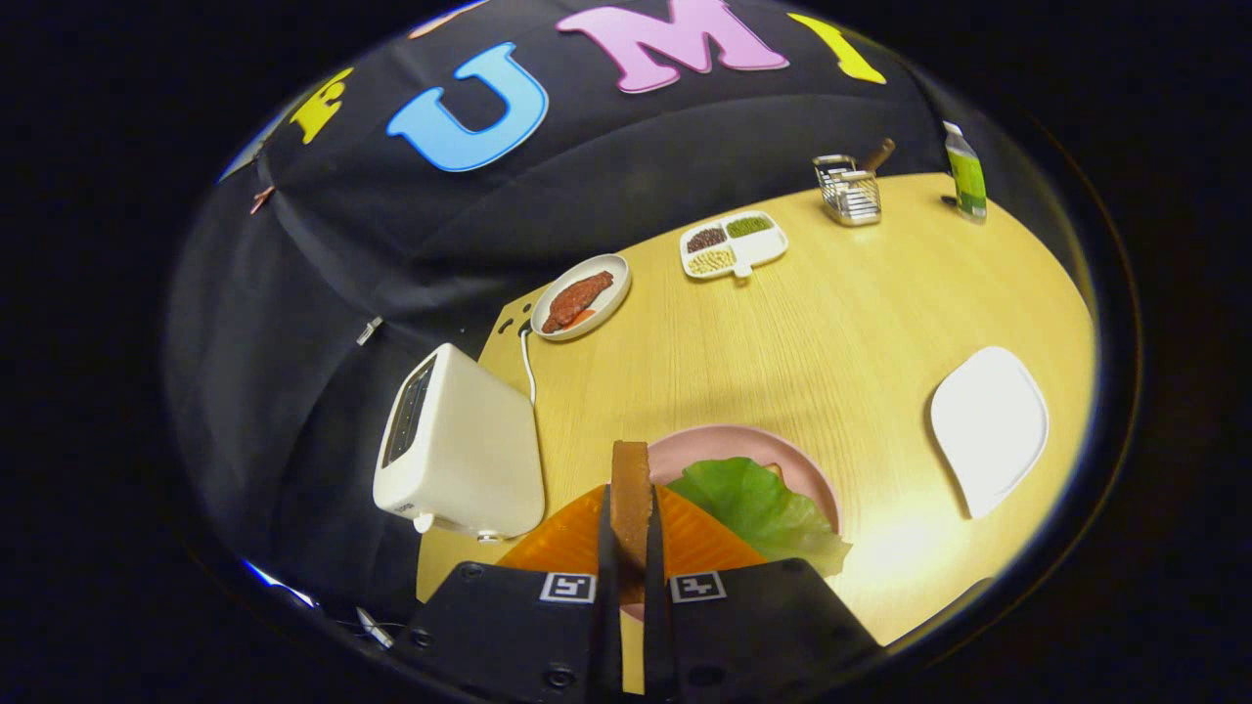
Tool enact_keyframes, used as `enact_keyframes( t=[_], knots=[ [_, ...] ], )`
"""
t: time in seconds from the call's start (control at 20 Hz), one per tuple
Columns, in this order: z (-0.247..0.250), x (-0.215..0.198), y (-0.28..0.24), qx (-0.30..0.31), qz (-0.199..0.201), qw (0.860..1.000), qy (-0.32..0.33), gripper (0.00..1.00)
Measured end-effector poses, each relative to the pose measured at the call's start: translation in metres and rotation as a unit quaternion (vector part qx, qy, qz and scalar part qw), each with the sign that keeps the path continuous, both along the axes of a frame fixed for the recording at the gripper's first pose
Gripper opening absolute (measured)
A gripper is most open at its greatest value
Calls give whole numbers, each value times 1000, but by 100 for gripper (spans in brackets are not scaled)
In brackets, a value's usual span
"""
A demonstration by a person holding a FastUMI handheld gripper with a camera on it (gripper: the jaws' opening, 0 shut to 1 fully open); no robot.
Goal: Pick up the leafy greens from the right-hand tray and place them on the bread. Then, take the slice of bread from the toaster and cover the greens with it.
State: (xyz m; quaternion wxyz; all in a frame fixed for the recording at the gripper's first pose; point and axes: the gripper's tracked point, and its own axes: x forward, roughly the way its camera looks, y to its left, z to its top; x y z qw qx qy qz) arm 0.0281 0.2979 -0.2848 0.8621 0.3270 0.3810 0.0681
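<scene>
My gripper [631, 533] is shut on a slice of bread [631, 494], held edge-on and upright between the two fingers, lifted above the table. Just beyond and to the right of the fingers lies a green leaf [758, 508] on a pink plate [782, 455]; a bit of bread peeks out from under the leaf at its far edge. The white toaster [460, 450] stands to the left of the fingers, its slot facing up and dark inside. An empty white tray [988, 425] lies far to the right on the wooden table [831, 323].
Behind the toaster sits a white oval dish with red meat [582, 298]. Farther back are a divided white dish of beans [734, 244], a small wire basket [849, 188] and a green bottle [966, 174]. The toaster's white cord [528, 367] runs toward the table's back edge.
</scene>
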Motion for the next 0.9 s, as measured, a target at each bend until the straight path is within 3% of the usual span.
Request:
enact_keyframes(
  t=[0.25, 0.45, 0.55, 0.6, 0.65, 0.75, 0.9],
  knots=[
    [-42, -6, -32, -4, -34, 999, 32, 13],
    [-61, -11, -41, -30, -5, 999, 35, 16],
    [-69, -14, -47, -45, 3, 998, 42, 23],
    [-72, -13, -49, -48, 6, 998, 44, 37],
    [-76, -14, -54, -58, 9, 997, 50, 39],
    [-84, -14, -56, -70, 23, 996, 53, 55],
    [-80, -14, -60, -80, 42, 995, 45, 62]
  ],
)
